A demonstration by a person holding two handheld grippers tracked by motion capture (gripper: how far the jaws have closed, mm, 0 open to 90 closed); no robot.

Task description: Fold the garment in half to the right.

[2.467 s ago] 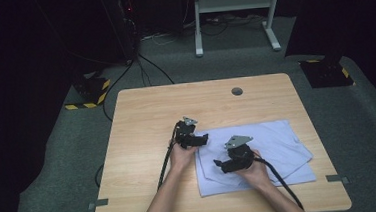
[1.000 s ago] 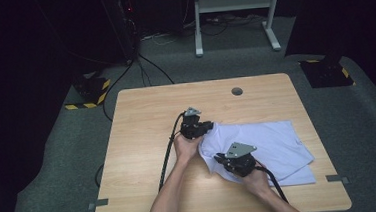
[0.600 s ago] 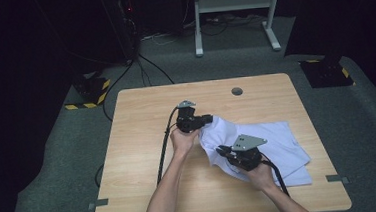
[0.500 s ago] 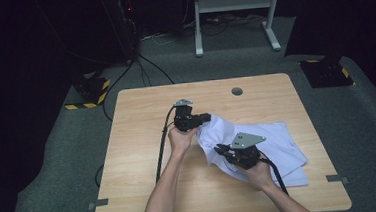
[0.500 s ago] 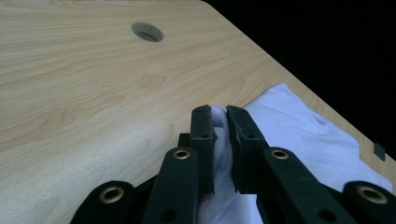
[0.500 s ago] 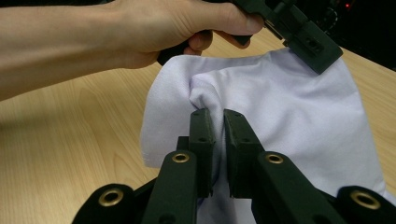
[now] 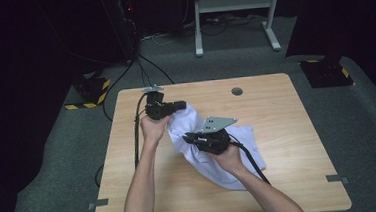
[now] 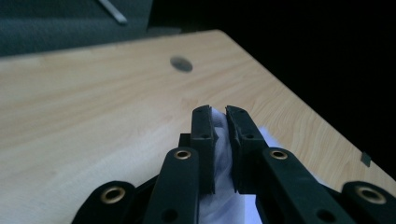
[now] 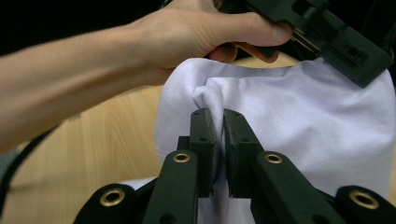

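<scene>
Both tongs grip the white cloth (image 7: 207,152), bunched at the desk (image 7: 286,109) centre; left tongs (image 8: 219,116) pinch its ten o'clock edge, right tongs (image 9: 215,122) a lifted fold; likely spreading it; draw them apart evenly, keeping both pinches firm.

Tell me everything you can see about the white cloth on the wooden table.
The white cloth looks like thin, soft, plain fabric, rumpled and partly lifted off the light wooden table. The left gripper pinches its far upper edge; the right gripper pinches a bunched fold lower down. The fabric hangs stretched between them, while its near right part lies flat on the table.
</scene>
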